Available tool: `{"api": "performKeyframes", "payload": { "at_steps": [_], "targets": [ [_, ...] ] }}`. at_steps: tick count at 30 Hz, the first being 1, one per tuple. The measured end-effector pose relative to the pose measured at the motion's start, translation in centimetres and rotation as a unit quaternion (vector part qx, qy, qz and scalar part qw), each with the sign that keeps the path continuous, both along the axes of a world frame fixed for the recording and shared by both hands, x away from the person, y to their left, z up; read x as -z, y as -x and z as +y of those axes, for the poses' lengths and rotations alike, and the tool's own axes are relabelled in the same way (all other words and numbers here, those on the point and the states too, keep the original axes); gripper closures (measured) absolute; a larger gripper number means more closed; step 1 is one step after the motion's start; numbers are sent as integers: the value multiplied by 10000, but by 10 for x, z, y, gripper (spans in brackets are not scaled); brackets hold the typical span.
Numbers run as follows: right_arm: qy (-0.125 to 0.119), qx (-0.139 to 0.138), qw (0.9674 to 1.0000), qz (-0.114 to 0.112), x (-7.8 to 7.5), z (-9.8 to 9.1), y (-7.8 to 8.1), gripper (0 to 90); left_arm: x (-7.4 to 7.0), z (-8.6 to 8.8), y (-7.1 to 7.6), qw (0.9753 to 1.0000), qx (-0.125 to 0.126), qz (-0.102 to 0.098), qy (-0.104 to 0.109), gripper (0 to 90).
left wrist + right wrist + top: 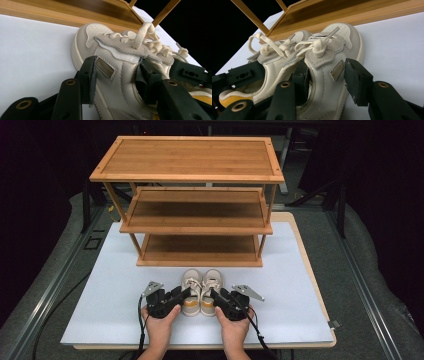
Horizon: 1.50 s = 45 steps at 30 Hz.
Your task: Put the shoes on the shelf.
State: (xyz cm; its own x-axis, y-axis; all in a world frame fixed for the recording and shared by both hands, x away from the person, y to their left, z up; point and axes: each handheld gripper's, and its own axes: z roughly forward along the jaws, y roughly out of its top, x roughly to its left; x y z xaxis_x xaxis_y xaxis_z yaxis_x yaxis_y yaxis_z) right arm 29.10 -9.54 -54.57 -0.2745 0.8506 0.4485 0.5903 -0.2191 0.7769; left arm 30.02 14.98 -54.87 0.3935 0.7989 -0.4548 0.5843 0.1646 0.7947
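Shoes sit side by side on the white table top (115,290), toes toward the wooden rack (190,205), just in front of its bottom shelf (200,245). The left gripper (176,296) straddles the left shoe (191,290): in the left gripper view one pad lies against the outer side by the small metal tag (106,68) and the other sits inside the collar by the tongue. The right gripper (216,296) mirrors this on the right shoe (211,290), one jaw outside by the tag and one within the opening. Both sets of jaws are partly closed around a side wall; the left pads appear to bear on the leather, though whether either grip is fully firm cannot be judged from these angles, and the right outer pad seems to stand slightly off the shoe. Judgement: the step in hand is securing both shoes for a lift, probably to a shelf of the rack. To do it well, each pair of jaws should seat squarely on the side wall below the collar, clear of the loose laces (284,46), and tighten until the wall is pinched without folding. Lifting should wait until both holds are sure, then rise level, keeping the pair apart so the inner jaws, which sit close together between the shoes, do not foul one another.
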Motion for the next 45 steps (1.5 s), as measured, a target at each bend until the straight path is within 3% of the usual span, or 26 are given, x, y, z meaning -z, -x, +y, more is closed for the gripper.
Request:
{"api": "performKeyframes", "payload": {
  "at_steps": [5, 19, 27, 29, 31, 32, 45],
  "targets": [
    [66, 7, 10000, 21, -1, 1, 1, 563, 0, 0, 0, 10000, -1, 7, 9, 552],
    [-111, 9, 9999, -29, -4, 2, 0, 568, -7, 3, 1, 10000, 28, -7, -35, 554],
    [-86, -23, 10000, 5, -14, 2, 1, 568, -17, 4, 2, 10000, 17, -42, -6, 555],
    [-125, -4, 9999, -73, -15, 3, 1, 568, -19, 4, 2, 10000, 18, -52, -7, 555],
    [-64, -62, 10000, 11, -19, 1, 2, 568, -21, 4, 2, 10000, 13, -51, 28, 555],
    [-120, 9, 9999, -98, -19, 3, 1, 568, -21, 4, 2, 10000, 13, -51, 19, 555],
    [-48, -29, 9999, -157, -41, 6, 2, 569, -43, 8, 5, 9998, -14, -185, 26, 557]
  ]
}}
